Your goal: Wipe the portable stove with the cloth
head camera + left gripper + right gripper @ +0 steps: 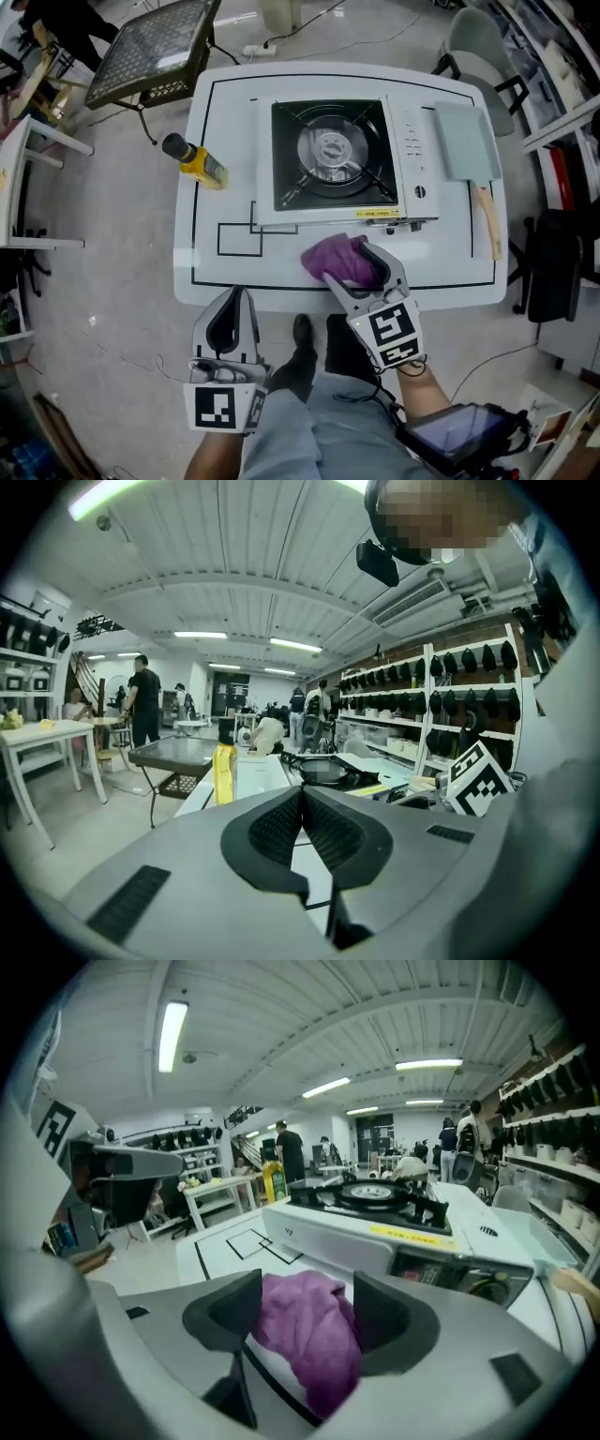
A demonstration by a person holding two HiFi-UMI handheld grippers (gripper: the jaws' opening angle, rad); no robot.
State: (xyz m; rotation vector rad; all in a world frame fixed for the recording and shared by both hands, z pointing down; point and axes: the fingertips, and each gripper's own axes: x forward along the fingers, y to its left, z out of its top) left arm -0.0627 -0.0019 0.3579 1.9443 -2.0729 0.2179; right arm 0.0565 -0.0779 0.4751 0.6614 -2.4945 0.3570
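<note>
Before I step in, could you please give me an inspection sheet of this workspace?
Surface: white table with black taped outlines.
Job's things: portable stove at the table's middle; purple cloth bunched on the table in front of it.
Clutter: yellow bottle upright, left of the stove; flat grey tool with a wooden handle to its right.
Grippers: right hand-held gripper open, with the cloth between its jaws; left hand-held gripper shut, empty, off the table's near edge.
Cables: floor cable running to a power strip beyond the table.
Surroundings: mesh-topped rack, chair, people in the background.
</note>
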